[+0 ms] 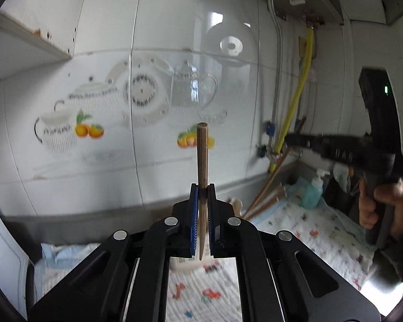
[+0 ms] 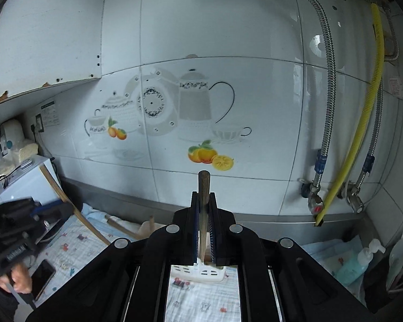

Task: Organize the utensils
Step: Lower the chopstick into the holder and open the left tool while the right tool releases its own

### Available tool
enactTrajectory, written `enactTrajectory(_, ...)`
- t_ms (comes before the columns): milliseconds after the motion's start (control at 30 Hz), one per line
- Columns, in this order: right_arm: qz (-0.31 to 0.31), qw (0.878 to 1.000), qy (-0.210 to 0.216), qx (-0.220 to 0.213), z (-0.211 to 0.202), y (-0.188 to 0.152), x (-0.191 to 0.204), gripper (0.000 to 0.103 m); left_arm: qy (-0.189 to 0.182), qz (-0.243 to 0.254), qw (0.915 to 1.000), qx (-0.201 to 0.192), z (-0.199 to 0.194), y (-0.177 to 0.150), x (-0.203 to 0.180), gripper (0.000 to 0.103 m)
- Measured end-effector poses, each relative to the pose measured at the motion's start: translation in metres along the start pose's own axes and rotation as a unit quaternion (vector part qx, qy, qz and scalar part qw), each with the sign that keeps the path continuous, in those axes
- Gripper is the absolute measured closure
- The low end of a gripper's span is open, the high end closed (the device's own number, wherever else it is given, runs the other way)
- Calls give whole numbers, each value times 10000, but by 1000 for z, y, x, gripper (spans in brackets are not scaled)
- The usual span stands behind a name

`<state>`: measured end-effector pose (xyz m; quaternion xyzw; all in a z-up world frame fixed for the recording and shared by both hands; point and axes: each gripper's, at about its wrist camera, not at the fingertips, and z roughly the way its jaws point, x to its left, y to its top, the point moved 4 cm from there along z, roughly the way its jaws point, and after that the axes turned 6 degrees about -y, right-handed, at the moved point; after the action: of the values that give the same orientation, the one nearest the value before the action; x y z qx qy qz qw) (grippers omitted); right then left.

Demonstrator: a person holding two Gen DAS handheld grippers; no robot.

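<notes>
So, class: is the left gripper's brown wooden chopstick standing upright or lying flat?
Upright: the brown wooden chopstick rises vertically from the shut jaws, blunt end up, tapered tip down.

Counter: steel worktop (image 2: pixel 255 218) along the frame's bottom.
Cover: printed cloth (image 2: pixel 201 303) spread over it.
On cloth: white holder (image 2: pixel 201 272) centre, phone (image 2: pixel 43 273) lower left, soap bottle (image 2: pixel 356 264) lower right.

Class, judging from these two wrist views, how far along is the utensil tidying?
Done: nothing visibly sorted yet. In hand: the left gripper clamps one upright wooden chopstick, and the right gripper clamps another chopstick. Left: both need placing, perhaps in the white slotted holder below; more wooden utensils lie on the cloth.
</notes>
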<state>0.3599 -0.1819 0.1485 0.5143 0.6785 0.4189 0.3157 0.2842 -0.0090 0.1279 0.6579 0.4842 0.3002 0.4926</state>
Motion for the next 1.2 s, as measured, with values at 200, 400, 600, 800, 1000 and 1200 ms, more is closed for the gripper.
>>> enactTrajectory(200, 63, 9999, -54, 80, 22, 4, -11, 97, 322, 115, 9991, -240, 23, 35, 10, 98)
enactTrajectory(400, -1, 9997, -44, 240, 43, -4, -13, 96, 515, -9, 9987, -13, 63, 26, 25, 98)
enactTrajectory(600, -49, 9993, -42, 379, 57, -14, -14, 96, 514, -229, 9980, 293, 86, 4, 40, 98)
enactTrajectory(800, -62, 9985, -43, 547, 67, -22, -13, 96, 508, -270, 9972, 473, 94, -8, 45, 98)
enactTrajectory(1000, -102, 9977, -48, 666, 74, -29, -11, 96, 463, -331, 9968, 570, 96, -14, 47, 97)
enactTrajectory(1200, -100, 9974, -74, 703, 76, -33, -11, 96, 414, -343, 9971, 533, 92, -13, 47, 95)
